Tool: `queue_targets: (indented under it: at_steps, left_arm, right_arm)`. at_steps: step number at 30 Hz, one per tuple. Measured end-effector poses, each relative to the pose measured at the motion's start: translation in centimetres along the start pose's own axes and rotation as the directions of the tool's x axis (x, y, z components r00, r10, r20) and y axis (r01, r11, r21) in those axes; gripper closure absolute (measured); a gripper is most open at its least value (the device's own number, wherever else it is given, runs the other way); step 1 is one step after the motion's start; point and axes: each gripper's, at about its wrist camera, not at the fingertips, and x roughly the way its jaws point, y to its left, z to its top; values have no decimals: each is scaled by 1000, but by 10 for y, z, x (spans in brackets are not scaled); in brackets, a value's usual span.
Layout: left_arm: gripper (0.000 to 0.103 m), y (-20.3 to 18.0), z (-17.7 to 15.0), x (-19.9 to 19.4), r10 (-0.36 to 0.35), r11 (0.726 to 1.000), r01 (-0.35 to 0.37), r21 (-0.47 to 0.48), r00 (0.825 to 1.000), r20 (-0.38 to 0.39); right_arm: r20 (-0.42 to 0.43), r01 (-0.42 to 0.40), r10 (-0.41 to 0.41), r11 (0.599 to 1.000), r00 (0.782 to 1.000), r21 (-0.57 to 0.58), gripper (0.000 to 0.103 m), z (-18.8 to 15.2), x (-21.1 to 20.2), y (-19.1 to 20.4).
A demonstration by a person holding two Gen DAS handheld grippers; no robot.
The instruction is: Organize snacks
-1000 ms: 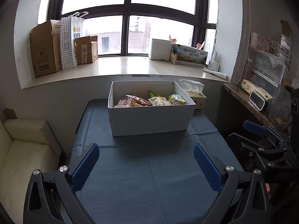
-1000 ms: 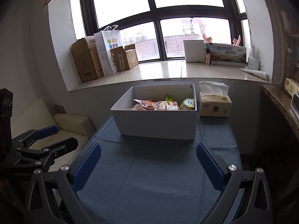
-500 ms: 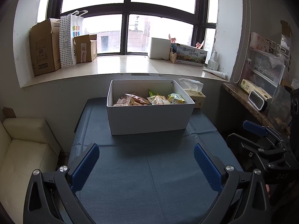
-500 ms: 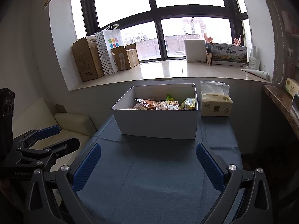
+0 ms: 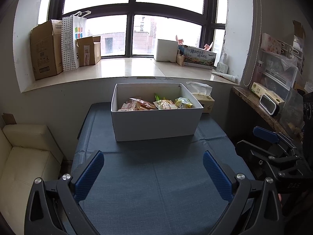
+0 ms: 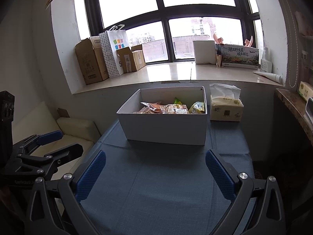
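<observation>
A white open box (image 5: 154, 123) (image 6: 166, 127) stands at the far end of a table covered in blue cloth (image 5: 156, 186) (image 6: 166, 186). Inside it lie several snack packets (image 5: 156, 103) (image 6: 172, 108), orange, clear and yellow-green. My left gripper (image 5: 152, 168) is open over the bare cloth, well short of the box, with nothing between its blue pads. My right gripper (image 6: 155, 169) is likewise open and empty over the cloth. Each gripper shows at the edge of the other's view: the right one (image 5: 273, 146) and the left one (image 6: 43, 148).
A tissue pack (image 6: 226, 105) (image 5: 203, 98) sits right of the box. The windowsill behind holds cardboard boxes (image 5: 47, 49), a dotted paper bag (image 5: 72, 41) and a printed carton (image 5: 199, 58). A cream sofa (image 5: 23, 156) is left of the table, a stone shelf (image 5: 260, 107) right.
Both views have shifted slightly, with the box a little lower and nearer in the frames. Both grippers stay open and empty.
</observation>
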Motion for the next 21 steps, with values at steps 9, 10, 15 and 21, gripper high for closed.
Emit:
queue_targets:
  at_steps: [9,10,15,21]
  left_arm:
    - [0,-1,-1,0,-3,1000,3,0,1000,0]
    - [0,-1,-1,0,-3,1000,3,0,1000,0]
    - [0,-1,-1,0,-3,1000,3,-1,1000,0]
    - [0,-1,-1,-1,-3,1000,3,0,1000,1]
  right_arm:
    - [0,0,0,1000,1000,-1,0,-1,-1,0]
    - [-1,-1,1,1000,1000,-1,0,-1,-1,0]
    - [-3,-2,2,1000,1000,-4,0,-1,-2,0]
    - [-4,-3,3,1000,1000,-6,0,0,-1,0]
